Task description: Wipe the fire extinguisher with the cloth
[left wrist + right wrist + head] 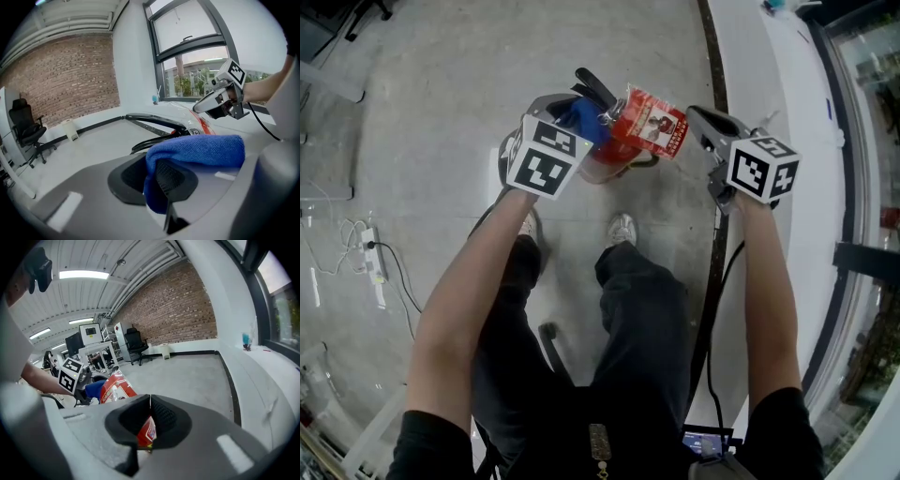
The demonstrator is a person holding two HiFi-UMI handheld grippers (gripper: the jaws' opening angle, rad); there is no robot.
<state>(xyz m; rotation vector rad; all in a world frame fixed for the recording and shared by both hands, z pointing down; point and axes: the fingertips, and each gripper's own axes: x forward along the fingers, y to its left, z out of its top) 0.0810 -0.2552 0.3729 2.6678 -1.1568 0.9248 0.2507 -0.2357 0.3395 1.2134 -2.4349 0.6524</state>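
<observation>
Cloth of blue microfibre [197, 152] is pinched in the left gripper [150, 183] and folds over its jaws, covering one pad's upper edge. In that gripper's own view this hides most of the red fire extinguisher [614, 150] just ahead of it; only the black levers [154, 123] and a sliver of red show. In the head view the left gripper's marker cube [546, 157] covers the cylinder's lower part, so whether its base rests on the ground cannot be told.

The right gripper [149, 420] is across the extinguisher from the left. Its jaws are pressed together on the edge of a glossy red printed tag [656, 122] at the extinguisher's top end; the print is too small to read.

Beneath both grippers lies a grey concrete floor [441, 103]. A white window ledge [262, 376] runs beside the right gripper. Far beyond it stand a brick wall [187, 305] and a black office chair [136, 344].
</observation>
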